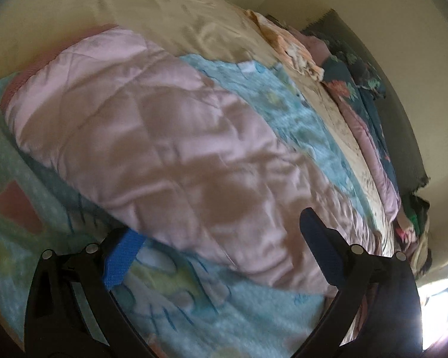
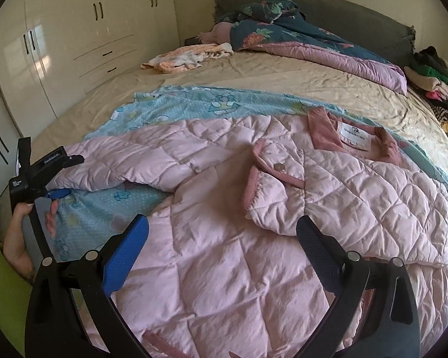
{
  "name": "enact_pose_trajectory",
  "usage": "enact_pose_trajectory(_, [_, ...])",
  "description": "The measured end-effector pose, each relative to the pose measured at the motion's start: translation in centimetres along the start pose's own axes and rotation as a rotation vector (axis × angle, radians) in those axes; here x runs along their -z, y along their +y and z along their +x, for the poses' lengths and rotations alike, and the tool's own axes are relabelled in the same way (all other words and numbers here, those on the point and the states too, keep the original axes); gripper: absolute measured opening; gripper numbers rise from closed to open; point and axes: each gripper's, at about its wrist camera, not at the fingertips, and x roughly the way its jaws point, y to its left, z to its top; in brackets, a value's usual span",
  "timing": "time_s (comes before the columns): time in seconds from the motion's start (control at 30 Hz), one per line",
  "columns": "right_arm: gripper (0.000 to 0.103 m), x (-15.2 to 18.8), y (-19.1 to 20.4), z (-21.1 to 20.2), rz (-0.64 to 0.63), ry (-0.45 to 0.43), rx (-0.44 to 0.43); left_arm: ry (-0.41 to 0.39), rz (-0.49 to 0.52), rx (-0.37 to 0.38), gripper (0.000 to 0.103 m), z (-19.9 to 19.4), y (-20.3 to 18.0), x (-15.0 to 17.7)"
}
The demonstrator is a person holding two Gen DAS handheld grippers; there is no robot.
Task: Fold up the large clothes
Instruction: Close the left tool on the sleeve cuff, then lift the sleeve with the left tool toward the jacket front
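Beneath both claws spreads a wide bed with a beige sheet (image 2: 283, 77), a light-blue cartoon-print blanket (image 2: 194, 101) across it. Just ahead of the spread, empty right gripper (image 2: 222, 240) lies the pink quilted jacket (image 2: 254, 185). To its left, a hand (image 2: 24, 235) holds the left gripper (image 1: 224, 238), jaws apart, by the sleeve. Beyond stand glossy cream wardrobes (image 2: 74, 29).

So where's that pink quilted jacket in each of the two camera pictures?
Left wrist view: the pink quilted jacket fills the middle, running from upper left down to between the gripper's fingers.
Right wrist view: the jacket fills the centre and lower right, collar label at upper right.
Shared landmark: the blue cartoon-print blanket beneath it.
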Motion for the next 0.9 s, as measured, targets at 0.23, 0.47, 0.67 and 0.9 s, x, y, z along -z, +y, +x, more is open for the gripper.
enact_pose_trajectory(0.23, [0.099, 0.1, -1.5, 0.1, 0.034, -0.001, 0.007, -0.046, -0.049, -0.022, 0.091, 0.0, 1.2, -1.9])
enact_pose_trajectory(0.47, [0.099, 0.4, -3.0, -0.7, 0.065, -0.015, 0.006, -0.126, 0.023, -0.023, 0.017, -3.5, -0.4, -3.0])
enact_pose_trajectory(0.67, [0.099, 0.6, -4.0, -2.2, 0.093, -0.038, 0.007, -0.241, 0.154, 0.020, 0.016, -8.7, -5.8, -2.9])
enact_pose_trajectory(0.9, [0.099, 0.7, -5.4, -5.8, 0.124, -0.096, 0.014, -0.285, 0.276, 0.075, 0.013, -13.1, -11.3, -1.6])
